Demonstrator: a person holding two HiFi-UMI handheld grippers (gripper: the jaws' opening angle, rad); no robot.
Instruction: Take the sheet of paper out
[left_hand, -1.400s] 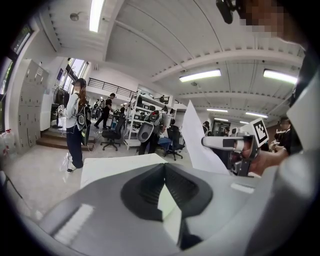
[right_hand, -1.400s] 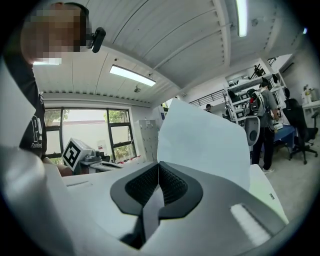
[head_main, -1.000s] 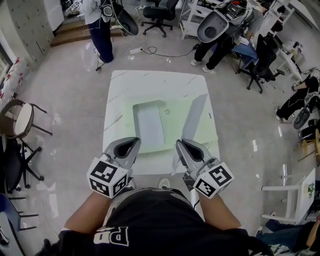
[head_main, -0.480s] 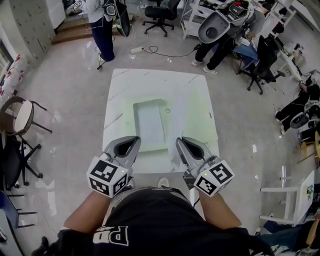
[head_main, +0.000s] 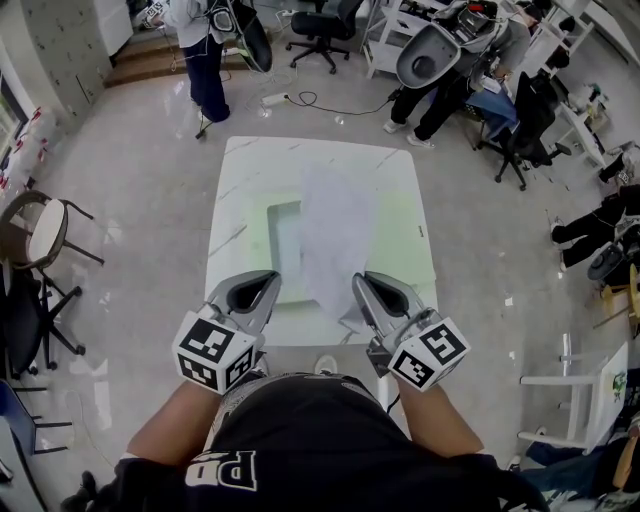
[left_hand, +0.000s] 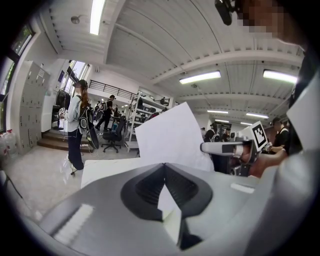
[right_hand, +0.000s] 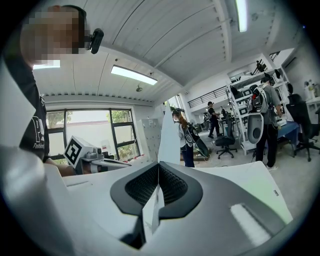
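Sheet's out, w/ right gripper (head_main: 358, 285) jaws clenched on the sheet of paper (head_main: 335, 230), which rises ahead of them, clear of the pale green folder (head_main: 283, 240) on the tabletop (head_main: 250, 165); left gripper (head_main: 270, 282) jaws closed, empty; next, prob. lay it flat & release.

A: Head view: thin white paper sheet (head_main: 338, 235) hides right half of pale green flat folder (head_main: 283, 240).
B: Agreed. Sheet's near corner lost behind right gripper (head_main: 360, 287); contents of white metal shelving (head_main: 384, 45) too small to identify.
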